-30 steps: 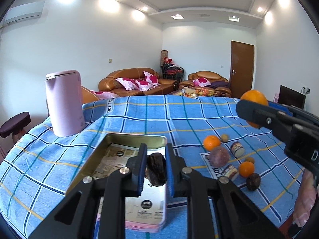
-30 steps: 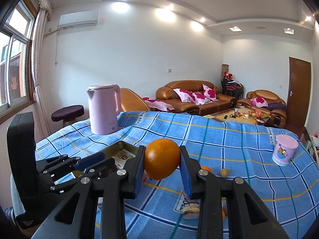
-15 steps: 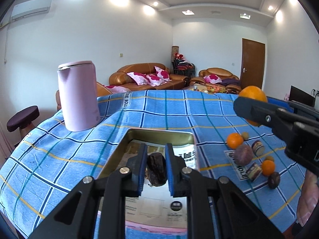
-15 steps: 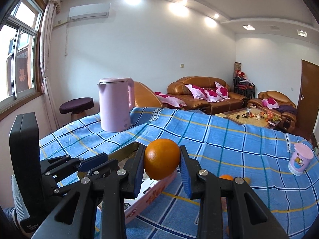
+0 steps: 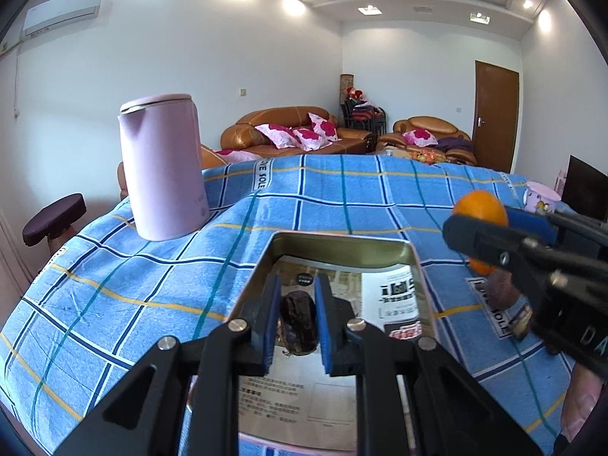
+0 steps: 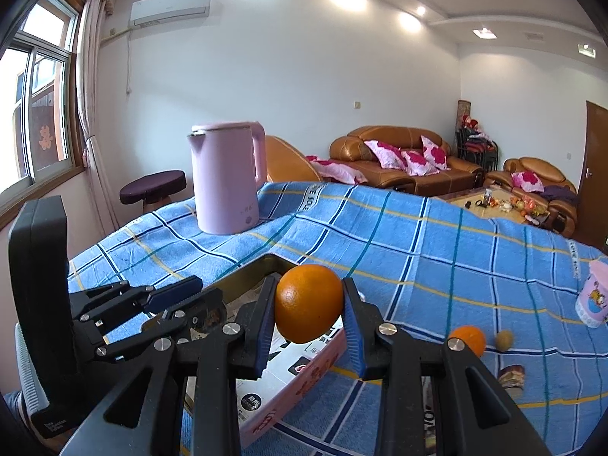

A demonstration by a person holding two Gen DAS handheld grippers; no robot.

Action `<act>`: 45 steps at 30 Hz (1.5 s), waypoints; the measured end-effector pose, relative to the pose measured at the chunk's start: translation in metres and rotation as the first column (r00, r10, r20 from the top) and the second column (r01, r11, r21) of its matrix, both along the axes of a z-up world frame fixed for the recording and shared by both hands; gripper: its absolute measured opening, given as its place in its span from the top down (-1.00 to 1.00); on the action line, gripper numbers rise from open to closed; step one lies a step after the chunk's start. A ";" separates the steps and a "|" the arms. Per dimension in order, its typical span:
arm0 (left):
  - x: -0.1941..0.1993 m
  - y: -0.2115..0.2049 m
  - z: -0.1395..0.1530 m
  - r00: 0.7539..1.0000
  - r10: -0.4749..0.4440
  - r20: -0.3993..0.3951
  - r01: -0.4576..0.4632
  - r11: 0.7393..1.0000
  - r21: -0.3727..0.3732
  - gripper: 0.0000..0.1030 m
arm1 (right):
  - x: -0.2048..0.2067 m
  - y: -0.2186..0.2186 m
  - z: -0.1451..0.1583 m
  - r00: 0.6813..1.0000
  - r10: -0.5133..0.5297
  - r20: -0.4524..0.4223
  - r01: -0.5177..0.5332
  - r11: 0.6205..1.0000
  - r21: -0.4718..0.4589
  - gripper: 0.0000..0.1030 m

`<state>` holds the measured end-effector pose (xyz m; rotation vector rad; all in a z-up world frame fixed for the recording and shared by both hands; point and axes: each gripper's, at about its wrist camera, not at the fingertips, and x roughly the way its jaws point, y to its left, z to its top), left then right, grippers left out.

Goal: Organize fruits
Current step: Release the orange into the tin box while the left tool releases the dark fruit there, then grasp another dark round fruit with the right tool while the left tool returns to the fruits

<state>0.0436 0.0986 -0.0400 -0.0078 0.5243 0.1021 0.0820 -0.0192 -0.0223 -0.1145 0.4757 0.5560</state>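
Observation:
My left gripper [image 5: 297,315] is shut on a dark wrinkled fruit [image 5: 297,323] and hangs over the open metal tin [image 5: 344,242], which is lined with printed paper. In the right wrist view my right gripper [image 6: 308,313] is shut on a large orange [image 6: 307,307] above the tin's pink side wall [image 6: 304,376]. The left gripper [image 6: 178,304] shows at the left of that view, over the tin. In the left wrist view the right gripper [image 5: 478,237] enters from the right, holding the orange [image 5: 479,209]. A small orange [image 6: 469,338] and a small brownish fruit [image 6: 504,339] lie on the cloth.
A pink kettle [image 5: 161,167] stands on the blue checked tablecloth [image 5: 342,193] beyond the tin's far left corner. A pink cup [image 6: 592,296] sits at the table's right side. A dark round snack piece [image 6: 511,376] lies near the small orange. Sofas and a stool stand beyond the table.
Both grippers have moved forward and slightly down with their fruits. The tin now lies under the left gripper and closer below the right one. The kettle looms larger.

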 end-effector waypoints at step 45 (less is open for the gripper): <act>-0.001 -0.018 0.005 1.000 -0.028 0.006 0.028 1.000 -0.008 -0.23 | -0.003 -0.021 -0.047 0.992 -0.050 -0.112 0.047 0.998 -0.033 -0.13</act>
